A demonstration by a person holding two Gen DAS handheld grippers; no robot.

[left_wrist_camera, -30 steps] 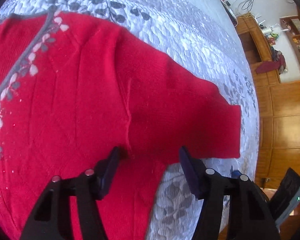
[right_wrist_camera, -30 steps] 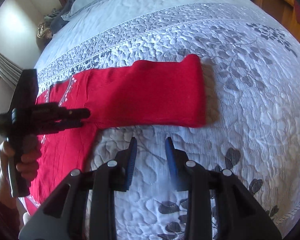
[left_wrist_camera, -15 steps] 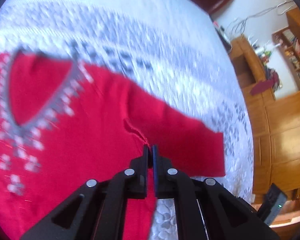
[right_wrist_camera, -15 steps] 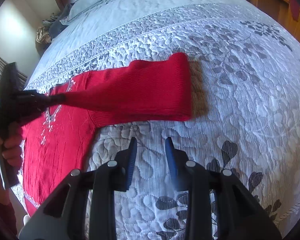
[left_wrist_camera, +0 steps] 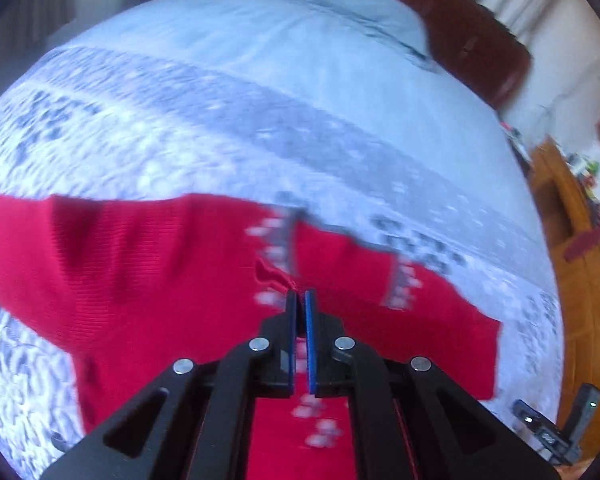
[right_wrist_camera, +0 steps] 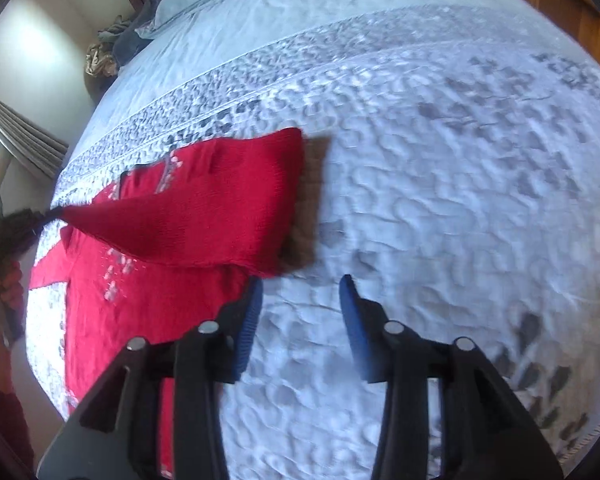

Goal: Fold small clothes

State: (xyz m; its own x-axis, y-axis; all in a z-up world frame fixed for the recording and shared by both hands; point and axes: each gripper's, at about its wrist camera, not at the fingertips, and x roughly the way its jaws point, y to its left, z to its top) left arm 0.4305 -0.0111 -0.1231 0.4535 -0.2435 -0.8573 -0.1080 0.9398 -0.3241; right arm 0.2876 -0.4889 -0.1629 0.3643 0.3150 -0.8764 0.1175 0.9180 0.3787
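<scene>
With the left tongs pinching the red sweater at the sleeve and the right tongs spread, idle over the bed, the sleeve wants laying toward nine o'clock, flat across the chest, cuff unbunched.

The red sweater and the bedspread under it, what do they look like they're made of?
Red sweater: looks like a soft knit, probably wool or acrylic. Fine ribbed rows show on the lifted sleeve, and it drapes limply from the left gripper. Matte finish.

Bedspread: looks like quilted woven fabric, perhaps cotton or polyester. Puffy stitched leaf shapes cover it, with a faint sheen.
</scene>
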